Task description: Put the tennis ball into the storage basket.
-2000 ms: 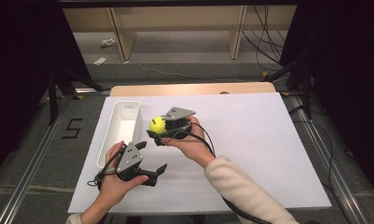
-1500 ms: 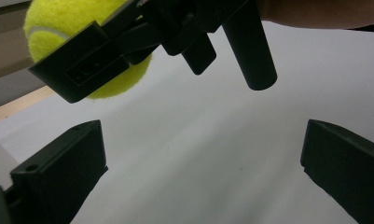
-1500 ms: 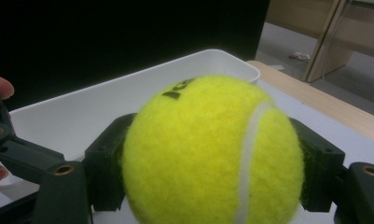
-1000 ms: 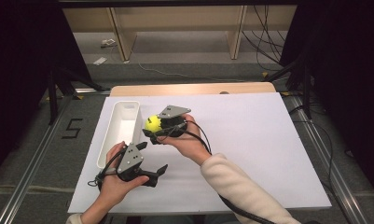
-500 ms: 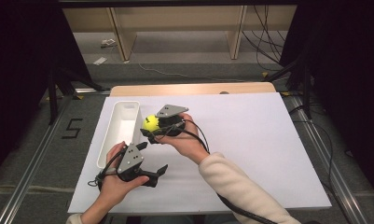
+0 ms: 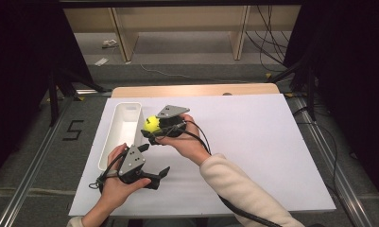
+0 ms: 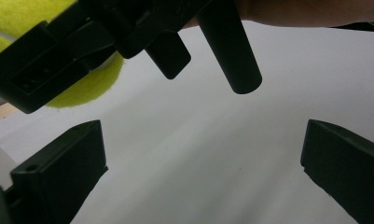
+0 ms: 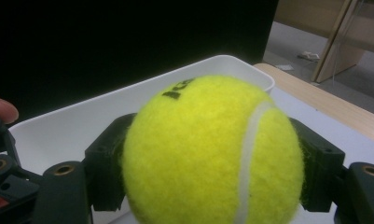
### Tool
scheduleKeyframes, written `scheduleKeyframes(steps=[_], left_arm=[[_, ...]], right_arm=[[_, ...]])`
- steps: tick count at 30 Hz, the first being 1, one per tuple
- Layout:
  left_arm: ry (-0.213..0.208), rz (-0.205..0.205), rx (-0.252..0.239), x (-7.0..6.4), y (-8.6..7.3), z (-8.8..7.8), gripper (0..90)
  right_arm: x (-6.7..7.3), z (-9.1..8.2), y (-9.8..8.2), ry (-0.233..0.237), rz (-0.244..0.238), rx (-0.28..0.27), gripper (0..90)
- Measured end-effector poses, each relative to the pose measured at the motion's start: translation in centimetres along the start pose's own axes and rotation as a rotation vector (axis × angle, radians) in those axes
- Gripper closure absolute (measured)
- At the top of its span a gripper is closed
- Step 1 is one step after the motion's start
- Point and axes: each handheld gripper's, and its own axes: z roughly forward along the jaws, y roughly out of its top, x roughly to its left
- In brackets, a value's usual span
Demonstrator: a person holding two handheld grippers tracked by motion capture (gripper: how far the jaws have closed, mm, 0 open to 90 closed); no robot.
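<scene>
A yellow tennis ball (image 6: 152,124) (image 8: 212,154) is clamped between the jaws of my right gripper (image 6: 151,131), just right of the long white tray (image 6: 123,109) and above its right rim. The tray's inside (image 8: 82,126) lies right behind the ball and looks bare. My left gripper (image 6: 159,174) rests low near the table's front, its jaws spread wide over white paper with nothing between them. In the left gripper view the ball (image 7: 84,84) and the right gripper's black body (image 7: 128,32) hang overhead.
White paper (image 6: 253,142) covers the table; a strip of wood (image 6: 196,90) shows at its far edge. Cables trail from both grippers. Wooden shelving and floor cables lie beyond the table, and a floor mark "5" (image 6: 73,130) sits at left.
The right gripper has carried the ball leftward and slightly away, closer to the tray's right rim. The left gripper has stayed put.
</scene>
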Motion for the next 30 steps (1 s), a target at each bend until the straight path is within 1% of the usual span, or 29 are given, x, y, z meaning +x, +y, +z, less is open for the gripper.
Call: scheduleKeyframes(steps=[3, 12, 17, 30], left_arm=[[0.000, 0.004, 0.000, 0.03, 0.00, 0.01, 0.0], [-0.001, -0.003, -0.002, 0.03, 0.00, -0.03, 0.0], [-0.002, 0.003, -0.001, 0.03, 0.01, 0.00, 0.0], [-0.004, 0.005, 0.000, 0.00, -0.02, 0.06, 0.0]], right_arm=[[0.04, 0.08, 0.10, 0.001, -0.002, 0.001, 27.5], [0.42, 0.62, 0.32, 0.012, 0.002, -0.003, 27.4], [0.61, 0.84, 0.42, 0.015, -0.004, -0.001, 27.4], [0.59, 0.92, 0.99, 0.012, -0.008, -0.005, 27.4]])
